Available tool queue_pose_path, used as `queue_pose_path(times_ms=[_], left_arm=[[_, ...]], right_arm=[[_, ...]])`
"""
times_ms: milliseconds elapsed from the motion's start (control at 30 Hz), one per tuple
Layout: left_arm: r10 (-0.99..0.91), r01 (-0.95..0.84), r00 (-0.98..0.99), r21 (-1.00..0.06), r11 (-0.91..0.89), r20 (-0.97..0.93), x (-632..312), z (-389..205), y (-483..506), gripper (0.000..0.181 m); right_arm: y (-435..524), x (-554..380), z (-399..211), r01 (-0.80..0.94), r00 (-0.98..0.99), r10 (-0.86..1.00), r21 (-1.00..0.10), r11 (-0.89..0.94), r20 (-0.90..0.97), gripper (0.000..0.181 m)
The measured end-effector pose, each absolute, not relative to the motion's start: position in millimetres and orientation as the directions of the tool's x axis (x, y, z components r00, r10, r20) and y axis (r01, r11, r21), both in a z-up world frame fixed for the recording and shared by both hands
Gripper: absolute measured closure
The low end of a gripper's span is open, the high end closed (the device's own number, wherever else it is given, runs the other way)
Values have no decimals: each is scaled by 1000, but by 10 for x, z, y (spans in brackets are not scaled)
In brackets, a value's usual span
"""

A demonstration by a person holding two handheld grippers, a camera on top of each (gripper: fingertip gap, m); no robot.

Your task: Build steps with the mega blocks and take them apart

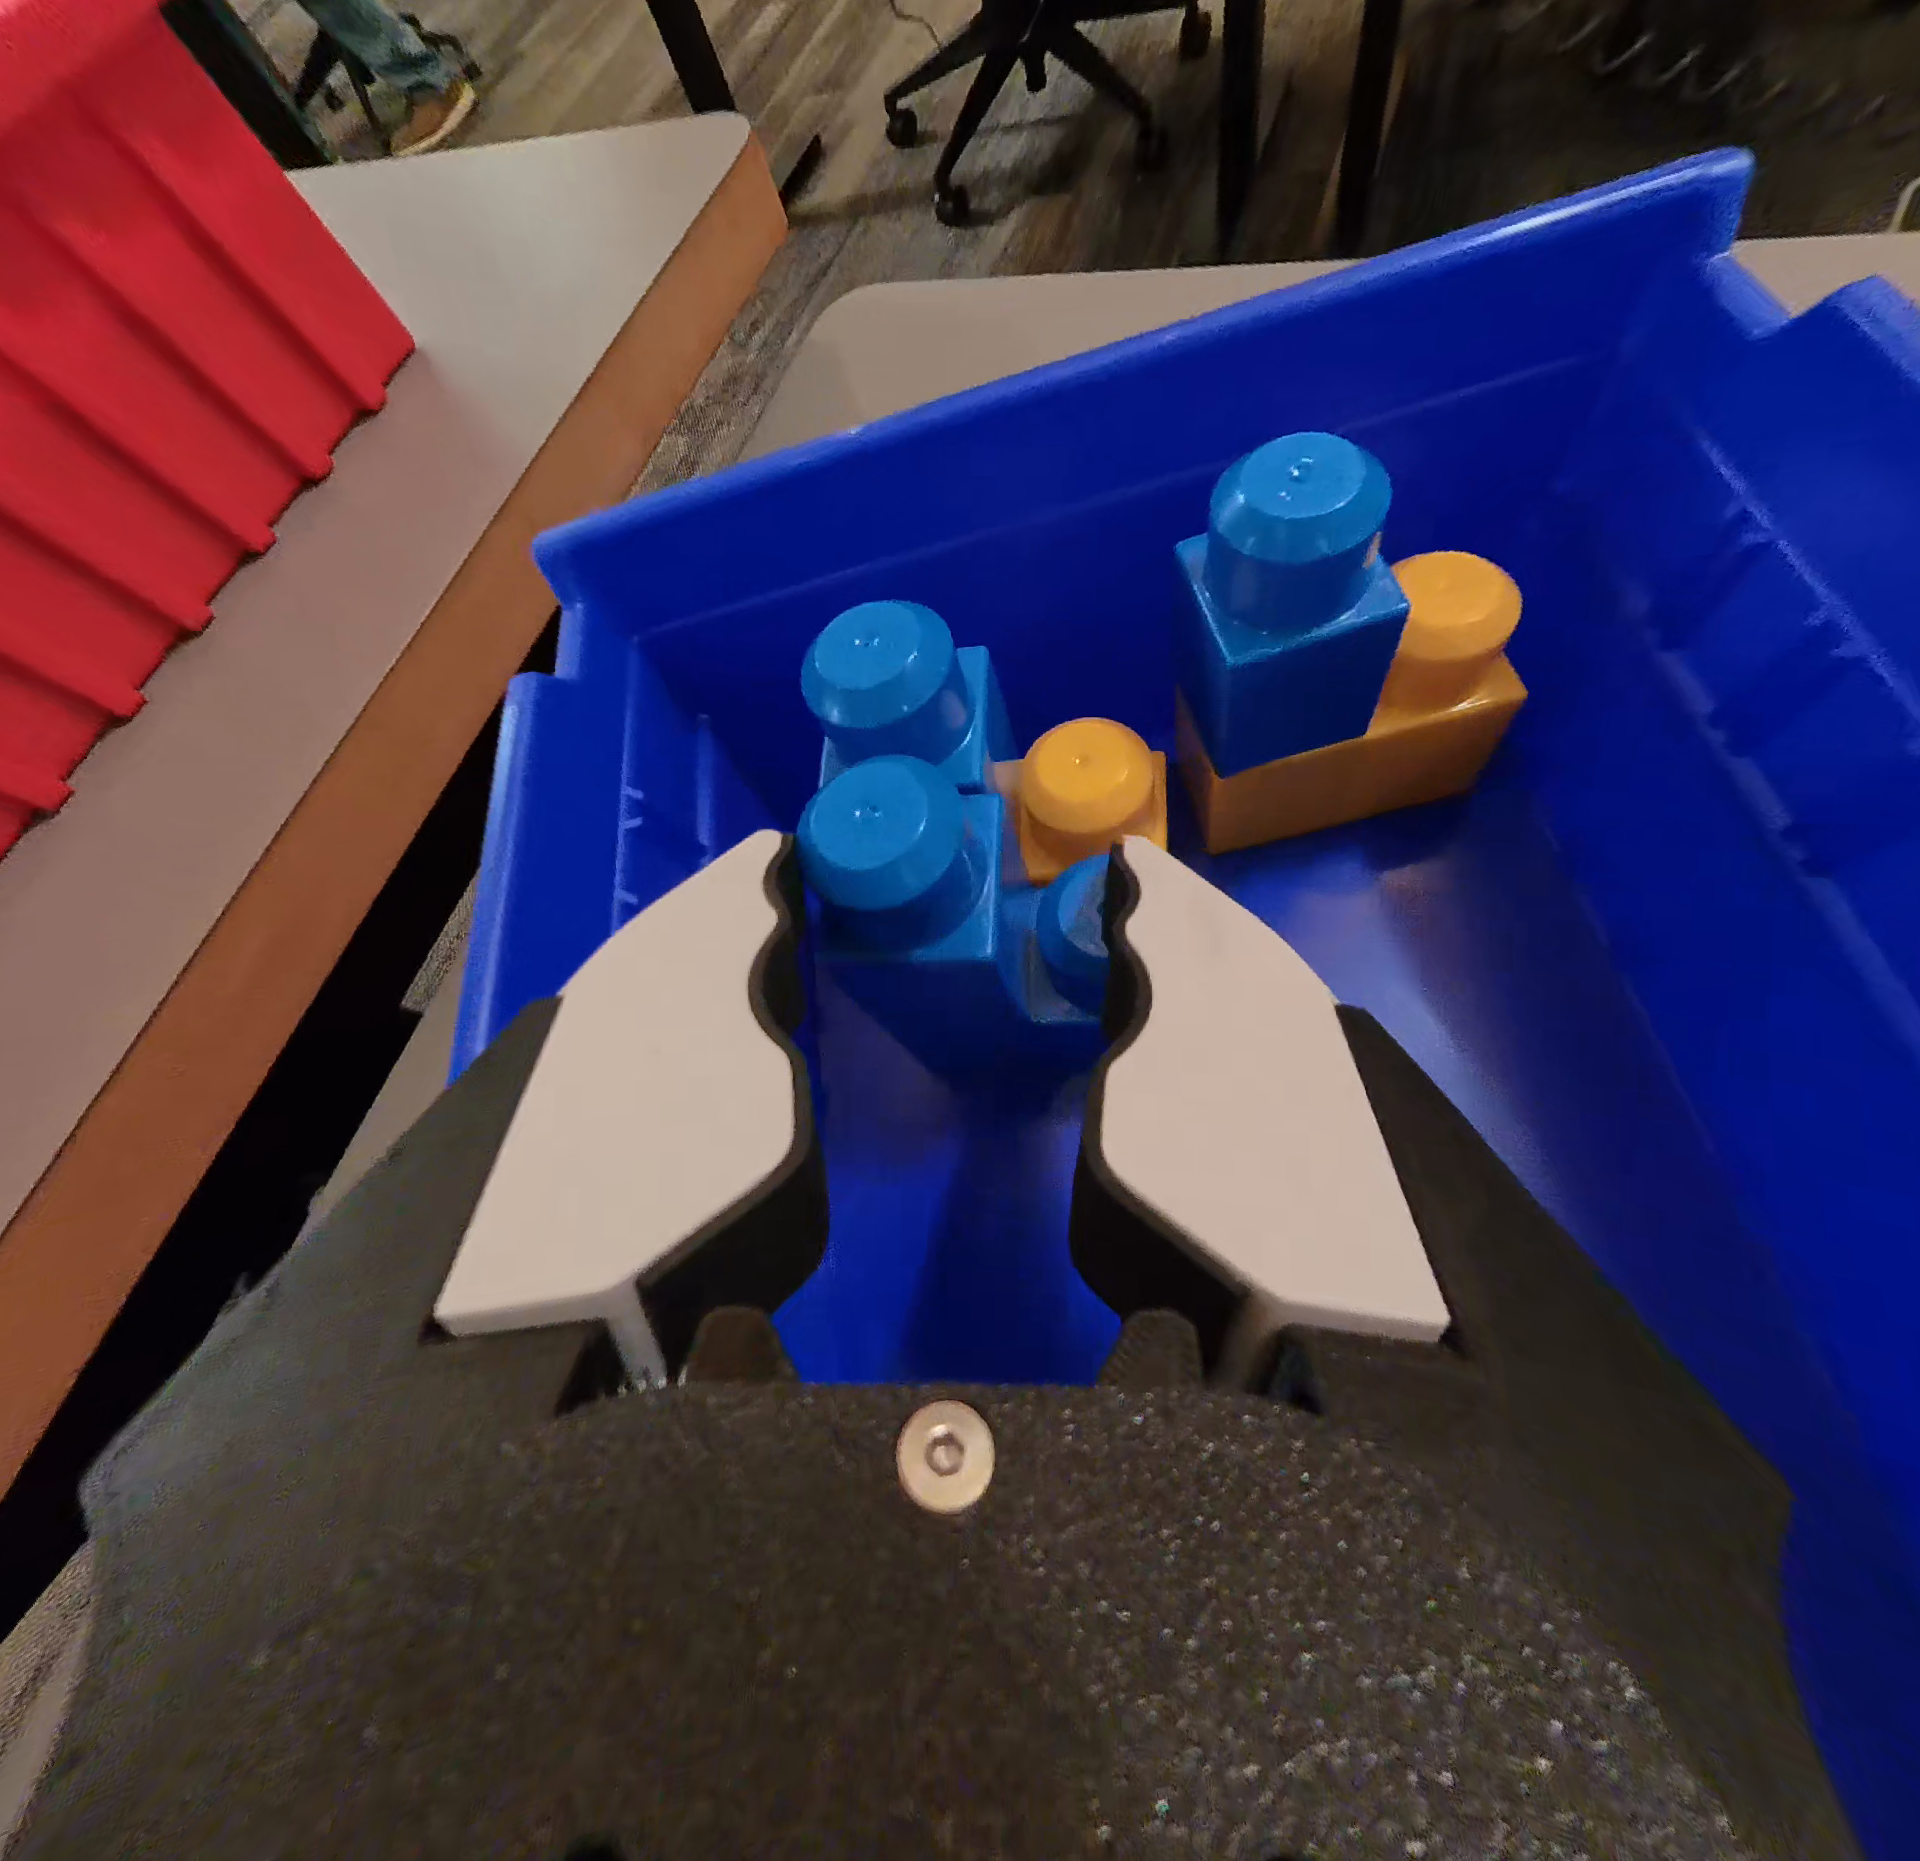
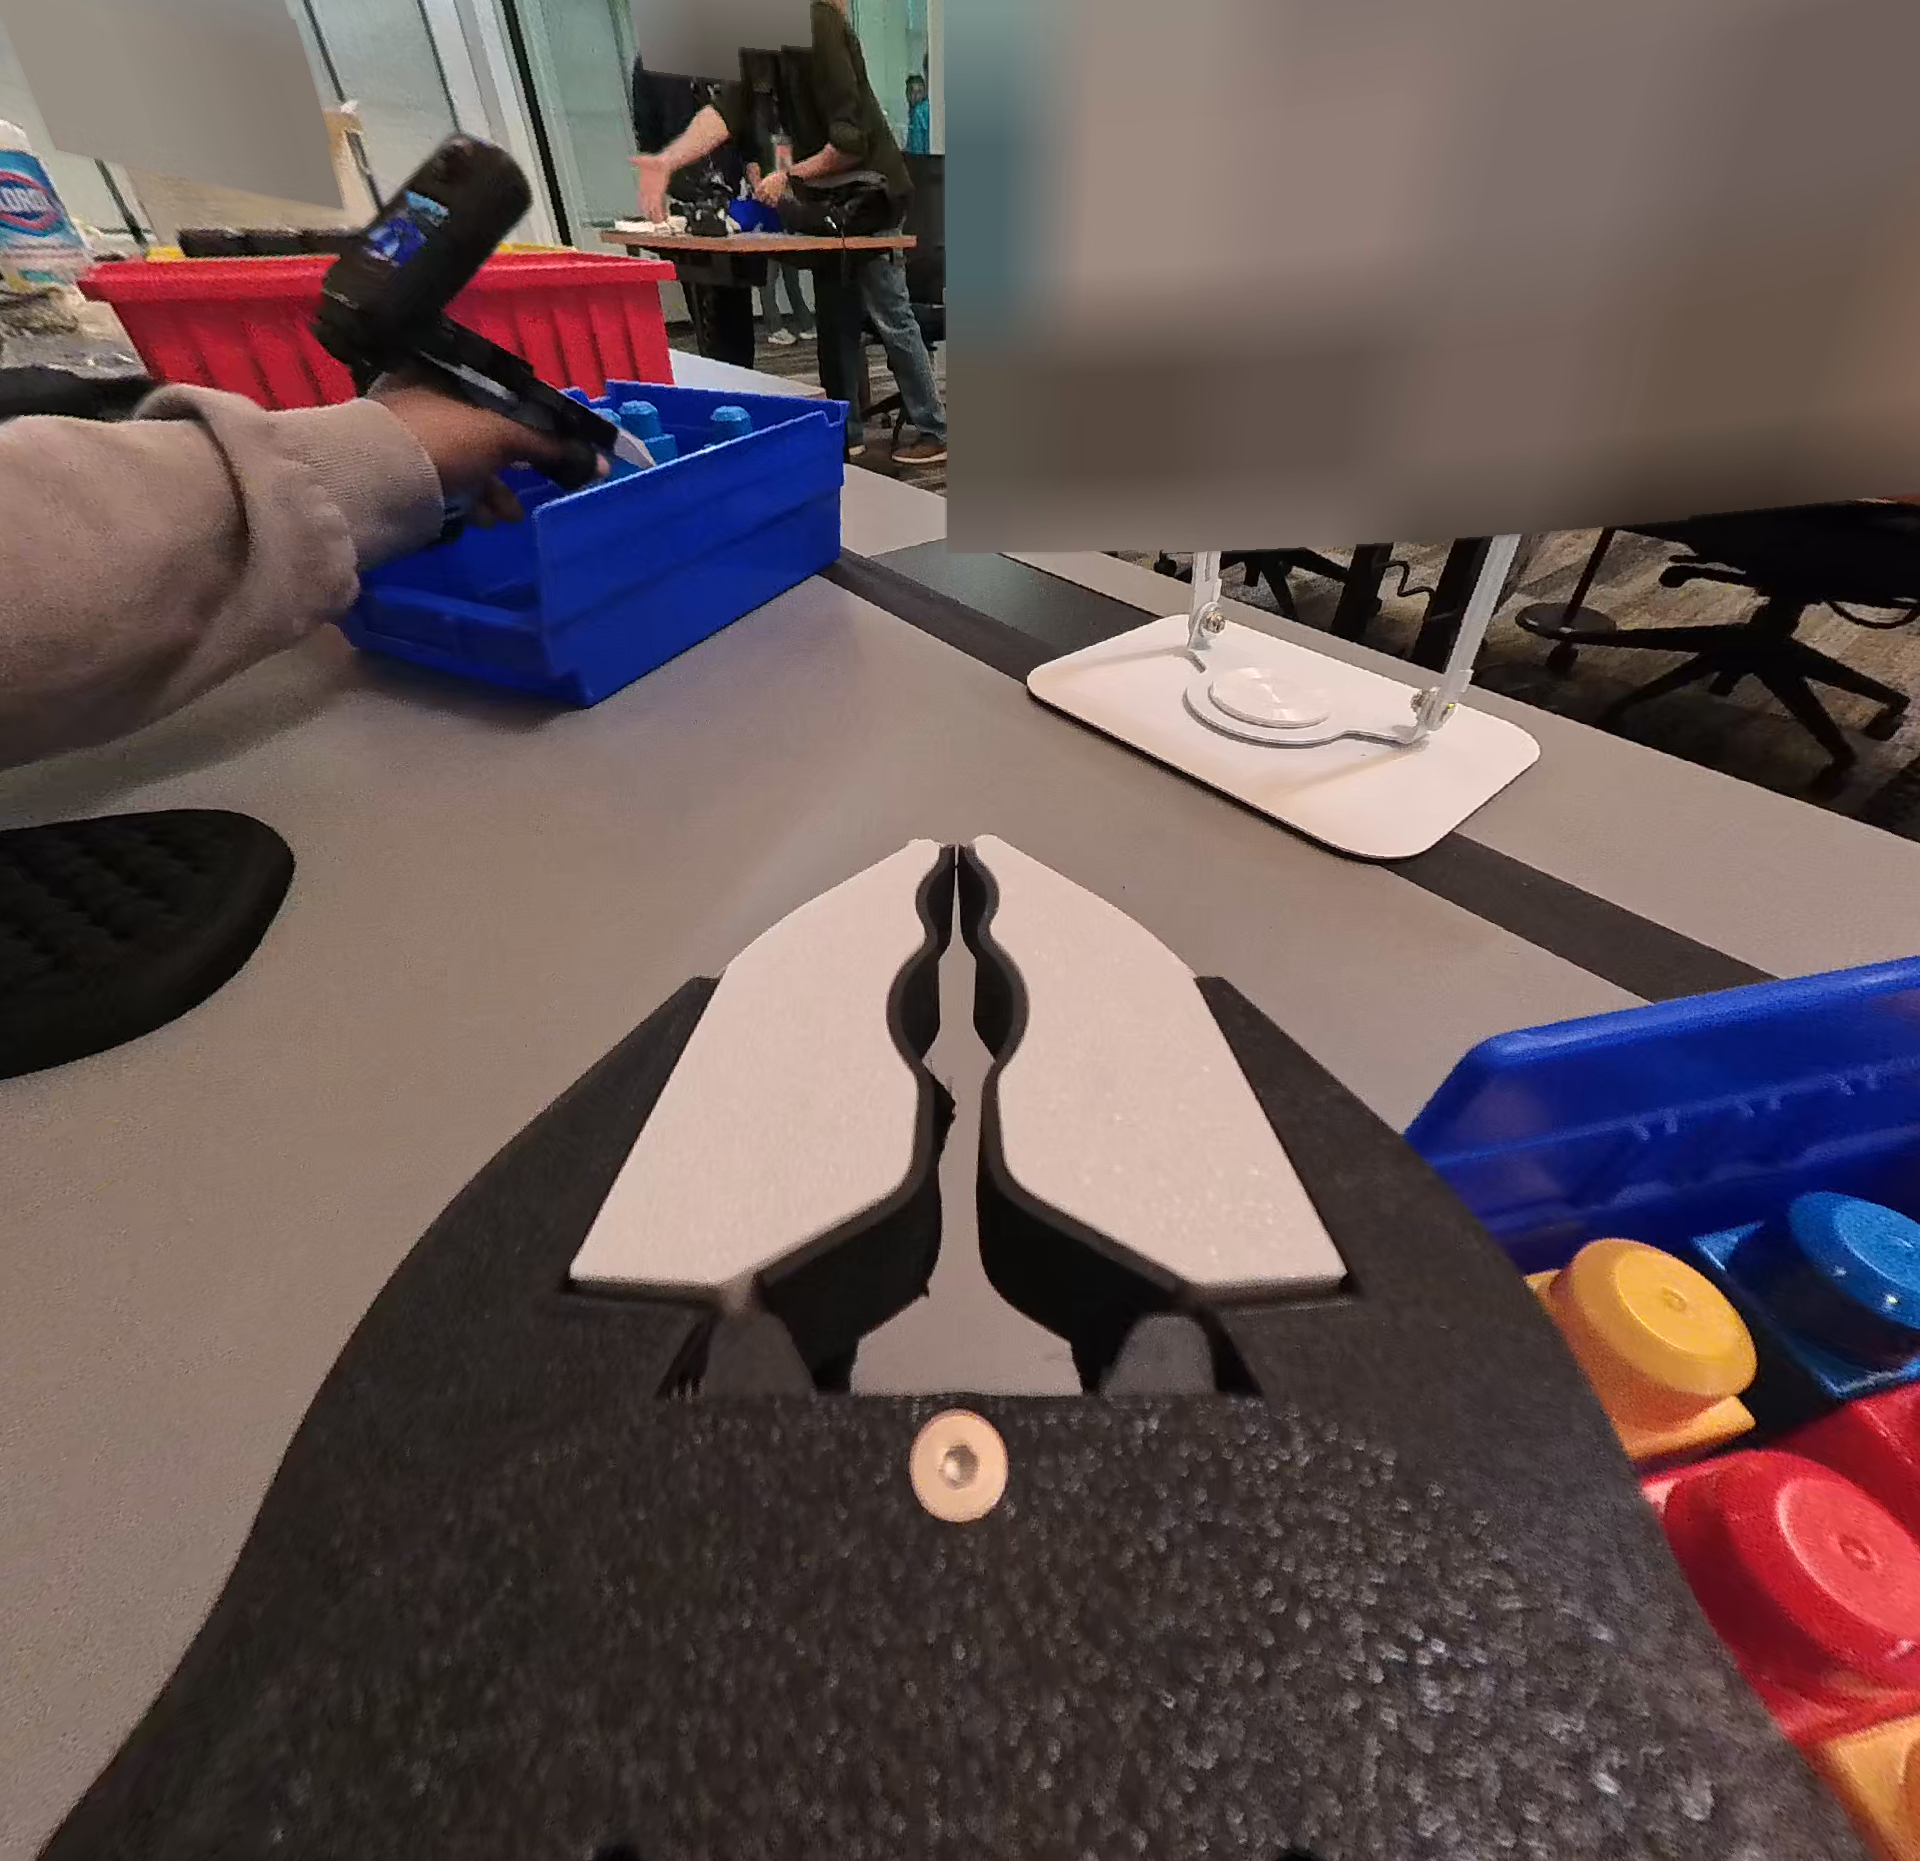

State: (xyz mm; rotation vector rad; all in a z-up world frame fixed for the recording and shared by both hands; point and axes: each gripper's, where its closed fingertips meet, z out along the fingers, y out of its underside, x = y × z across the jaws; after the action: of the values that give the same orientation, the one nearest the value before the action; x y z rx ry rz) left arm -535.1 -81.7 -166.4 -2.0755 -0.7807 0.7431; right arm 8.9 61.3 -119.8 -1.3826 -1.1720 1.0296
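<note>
A blue block cluster (image 1: 935,928) is clamped by the left gripper (image 1: 951,876) inside the blue bin (image 1: 1039,481), so no steps are built yet. The right gripper (image 2: 956,855) is kept closed and empty over the table (image 2: 623,824), with more blocks (image 2: 1662,1333) parked in a second bin (image 2: 1662,1084)

Grey table (image 2: 727,772) carries two blue bins (image 2: 665,554), white stand base (image 2: 1351,772), black pad (image 2: 114,918).

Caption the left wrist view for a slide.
Left gripper closes around a blue block cluster inside a blue bin, beside a blue-on-orange stack.
</note>
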Motion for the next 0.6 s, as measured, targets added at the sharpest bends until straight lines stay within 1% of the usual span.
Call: queue_pose_path(times_ms=[100, 200, 333, 467, 600], left_arm=[[740, 297, 635, -813, -500, -223, -5406, -1709, -786, 127], [740, 314, 638, -805, -504, -215, -5423, -1750, -782, 139], [735, 299, 628, -792, -533, -257, -5413, -1731, -818, 140], [709, 235, 650, -815, -529, -273, -5246, -1587, -810, 140], [662, 103, 696, -873, -477, -279, -4885, -1216, -811, 141]], right_arm=[[624, 105, -1191, 124, 167, 986, -992, -18, 3, 181], [636, 114, -1182, 120, 166, 986, -993, -20, 1, 181], [659, 127, -1166, 113, 171, 985, -993, -26, -6, 181], [669, 137, -1158, 108, 175, 985, -994, -29, -10, 181], [674, 150, -1129, 97, 179, 984, -995, -21, -3, 181]])
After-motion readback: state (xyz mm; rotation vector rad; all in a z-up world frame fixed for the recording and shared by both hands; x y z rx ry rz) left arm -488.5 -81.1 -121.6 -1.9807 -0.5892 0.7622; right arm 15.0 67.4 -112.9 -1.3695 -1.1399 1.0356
